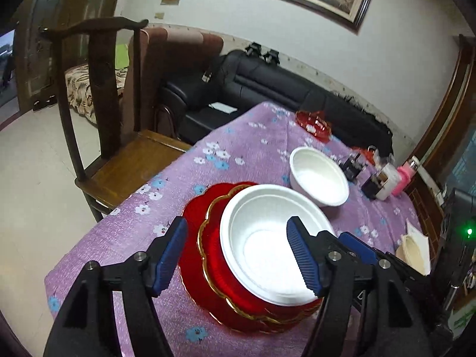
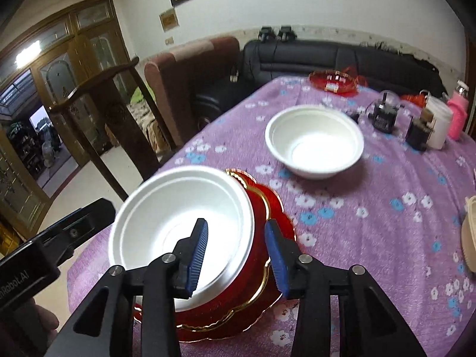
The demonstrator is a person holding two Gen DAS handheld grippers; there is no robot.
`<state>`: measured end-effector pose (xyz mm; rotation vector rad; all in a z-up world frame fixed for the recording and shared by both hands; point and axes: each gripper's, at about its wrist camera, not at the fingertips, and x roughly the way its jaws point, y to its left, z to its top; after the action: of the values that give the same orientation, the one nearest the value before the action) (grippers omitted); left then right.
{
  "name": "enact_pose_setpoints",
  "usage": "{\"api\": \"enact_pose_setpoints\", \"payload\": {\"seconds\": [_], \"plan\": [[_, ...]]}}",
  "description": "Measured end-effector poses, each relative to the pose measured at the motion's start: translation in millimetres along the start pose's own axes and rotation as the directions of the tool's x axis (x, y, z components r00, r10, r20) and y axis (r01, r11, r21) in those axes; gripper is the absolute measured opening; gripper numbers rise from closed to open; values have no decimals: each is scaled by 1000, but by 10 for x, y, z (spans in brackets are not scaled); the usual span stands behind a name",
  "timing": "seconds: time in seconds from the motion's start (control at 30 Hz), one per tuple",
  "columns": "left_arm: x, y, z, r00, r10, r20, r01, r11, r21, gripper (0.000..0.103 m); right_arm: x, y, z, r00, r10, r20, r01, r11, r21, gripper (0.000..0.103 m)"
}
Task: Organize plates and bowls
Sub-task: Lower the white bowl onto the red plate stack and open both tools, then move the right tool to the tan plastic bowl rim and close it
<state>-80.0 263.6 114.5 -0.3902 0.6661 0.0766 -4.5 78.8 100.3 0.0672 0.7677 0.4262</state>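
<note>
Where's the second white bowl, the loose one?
The loose white bowl sits alone on the purple tablecloth, beyond the red plate stack, near the black adapters.

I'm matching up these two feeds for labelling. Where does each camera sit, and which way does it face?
Left wrist: on the left gripper, angled down at the stacked white bowl; its open fingers and the right gripper's tip show.
Right wrist: on the right gripper, facing the same bowl; its fingers show.
Shared: bowl, red plates, second bowl.
</note>
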Motion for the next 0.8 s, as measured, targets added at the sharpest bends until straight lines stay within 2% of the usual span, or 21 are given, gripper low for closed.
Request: {"api": "enact_pose_setpoints", "payload": {"seconds": [0.07,0.13,0.23,0.37,0.57,0.8], "plan": [[-83,-15,-12,1000,-11,17,11,1000,-9,73,-127,-11,-23,999,-1,37,1,1000,-2,53],[-196,-58,-43,998,-30,47,30,999,-9,76,-248,-40,-58,997,-23,73,23,1000,-7,57],[-305,-195,-112,996,-47,78,45,999,25,83,-399,-130,-123,988,-84,126,85,996,-2,63],[-290,-422,-220,996,-79,43,76,993,87,86,-547,-393,-206,972,-147,186,143,989,35,78],[-220,-768,-448,989,-141,-47,146,979,145,86,-636,-1000,-358,978,-171,117,150,974,172,78],[-117,-1208,-711,976,-173,-131,199,954,225,86,-833,-1711,-529,958,-273,88,241,933,267,78]]}}
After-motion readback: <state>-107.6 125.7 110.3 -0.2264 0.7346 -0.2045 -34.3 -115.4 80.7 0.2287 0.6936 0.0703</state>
